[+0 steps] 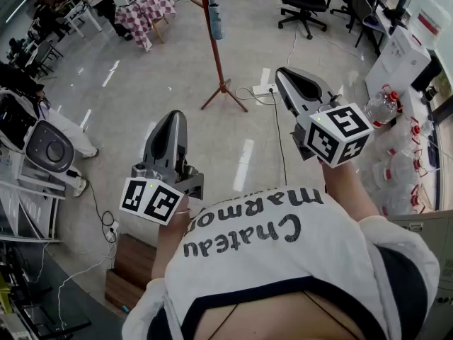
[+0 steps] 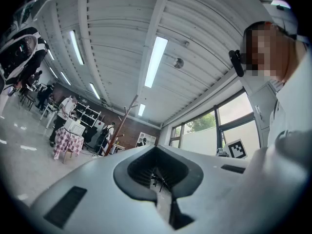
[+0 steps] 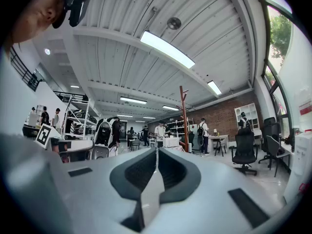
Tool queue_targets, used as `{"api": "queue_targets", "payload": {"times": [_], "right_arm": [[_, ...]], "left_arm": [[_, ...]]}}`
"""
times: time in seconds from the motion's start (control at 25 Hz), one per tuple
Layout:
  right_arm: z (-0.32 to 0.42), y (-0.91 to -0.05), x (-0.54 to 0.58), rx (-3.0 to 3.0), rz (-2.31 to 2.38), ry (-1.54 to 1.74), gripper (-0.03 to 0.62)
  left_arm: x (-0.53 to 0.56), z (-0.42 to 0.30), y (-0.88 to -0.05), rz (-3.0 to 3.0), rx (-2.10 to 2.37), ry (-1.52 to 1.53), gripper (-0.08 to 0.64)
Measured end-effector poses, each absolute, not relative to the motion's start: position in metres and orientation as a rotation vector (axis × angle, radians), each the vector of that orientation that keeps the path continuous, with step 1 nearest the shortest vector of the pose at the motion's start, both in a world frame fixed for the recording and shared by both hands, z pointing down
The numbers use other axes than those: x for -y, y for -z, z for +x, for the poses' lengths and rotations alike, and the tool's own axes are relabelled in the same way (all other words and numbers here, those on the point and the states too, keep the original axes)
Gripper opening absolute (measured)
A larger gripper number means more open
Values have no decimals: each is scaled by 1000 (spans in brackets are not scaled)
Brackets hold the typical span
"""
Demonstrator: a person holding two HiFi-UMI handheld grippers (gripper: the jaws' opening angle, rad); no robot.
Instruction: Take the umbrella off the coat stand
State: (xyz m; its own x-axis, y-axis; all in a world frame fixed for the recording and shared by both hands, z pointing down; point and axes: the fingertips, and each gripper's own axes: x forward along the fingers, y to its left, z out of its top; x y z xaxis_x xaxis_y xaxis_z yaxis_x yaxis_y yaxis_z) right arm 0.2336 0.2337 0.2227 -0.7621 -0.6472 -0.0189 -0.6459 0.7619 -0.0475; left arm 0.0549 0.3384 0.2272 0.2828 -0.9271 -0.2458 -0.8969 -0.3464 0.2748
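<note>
Two tongs, both empty, are held out ahead of the person over open floor [image 1: 141, 83].

At left, the left tongs [image 1: 174, 116]: jaws closed together, nothing between them. Nose tipped a little upward, so its own view is mostly ceiling, with the coat stand [image 2: 122, 123] small in the distance. It looks carried rather than aimed.

Middle, well apart from both tongs, the coat stand sits on splayed feet toward the far side of the floor. It is between the checked-cloth table [image 1: 152, 9] and the office chair [image 1: 306, 2]. The umbrella [image 1: 215, 20], folded and bluish, hangs high against the pole. It is presumably hooked over a peg, but by strap or by handle I cannot tell.

At right, the right tongs [image 1: 284, 74]: jaws pressed shut, empty, carried level and facing the stand.

Judgement: approach stage. Shut jaws suit walking. One pair must open before it reaches the umbrella, then lift it clear of the peg. A sideways pull risks tipping the stand.
</note>
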Motion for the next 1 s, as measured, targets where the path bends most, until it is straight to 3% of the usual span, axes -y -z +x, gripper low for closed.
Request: {"api": "queue_targets", "payload": {"times": [0.56,1.0], "right_arm": [[195,-234,-231,-2845,-1073,207,37],[162,-280,-233,-2831,-1292,282,35]], "left_arm": [[-333,9,-234,2469,1702,542,21],[-326,-40,-289,2338,1631,470,21]]}}
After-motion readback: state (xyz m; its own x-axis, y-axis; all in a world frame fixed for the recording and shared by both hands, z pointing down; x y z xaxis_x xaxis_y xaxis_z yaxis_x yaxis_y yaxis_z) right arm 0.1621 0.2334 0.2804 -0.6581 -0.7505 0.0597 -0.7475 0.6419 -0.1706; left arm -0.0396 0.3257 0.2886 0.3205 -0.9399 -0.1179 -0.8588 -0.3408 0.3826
